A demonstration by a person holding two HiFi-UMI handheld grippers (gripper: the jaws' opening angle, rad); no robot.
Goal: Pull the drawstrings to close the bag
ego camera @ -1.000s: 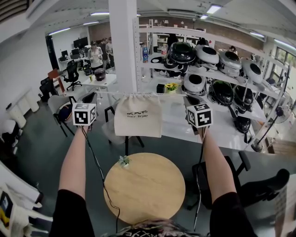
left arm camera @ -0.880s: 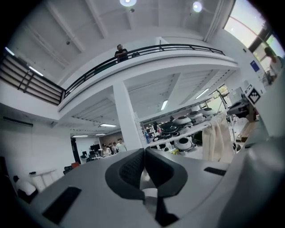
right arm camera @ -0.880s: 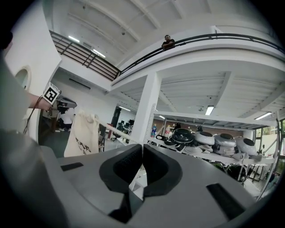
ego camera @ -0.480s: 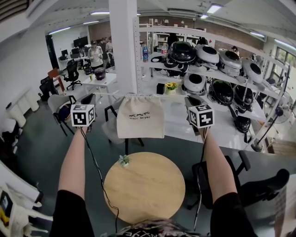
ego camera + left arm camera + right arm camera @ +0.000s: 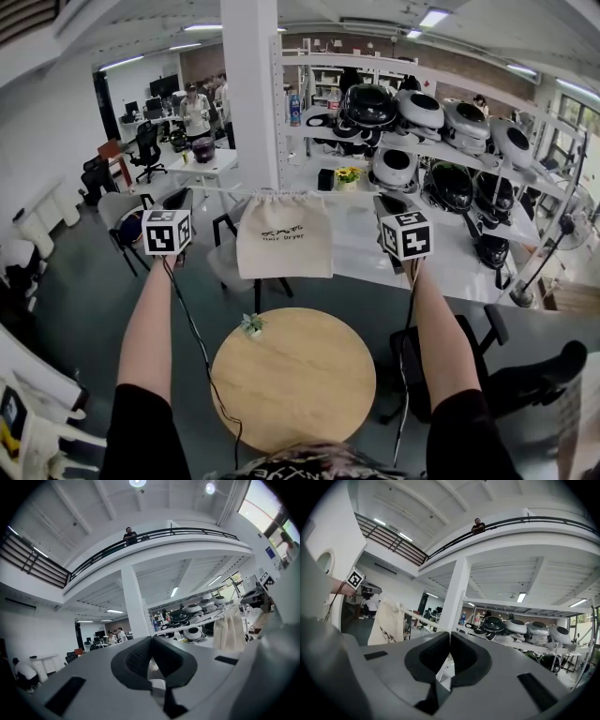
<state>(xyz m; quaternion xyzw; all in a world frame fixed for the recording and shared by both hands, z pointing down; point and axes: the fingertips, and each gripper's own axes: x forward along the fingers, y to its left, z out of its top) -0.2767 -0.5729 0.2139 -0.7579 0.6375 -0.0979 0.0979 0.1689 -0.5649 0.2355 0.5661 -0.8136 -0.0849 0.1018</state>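
- Round wooden worktop [image 5: 292, 375] lying near, small plant [image 5: 250, 325] at its far-left edge.
- Cream cloth bag [image 5: 283, 246] hanging in mid-air beyond worktop's far edge, between both hands, mouth bunching shut.
- Bag looking light, soft, floppy; body giving no firm hold.
- Left hand-held gripper [image 5: 150, 654] and right hand-held gripper [image 5: 449, 656] both pressing together, each pinching drawstrings [image 5: 421, 618].
- Cord running thin and taut, likely slipping unless pinched hard.

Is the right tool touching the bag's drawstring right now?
Touching. In the right gripper view the drawstring runs taut from the bag straight into the shut right tool.
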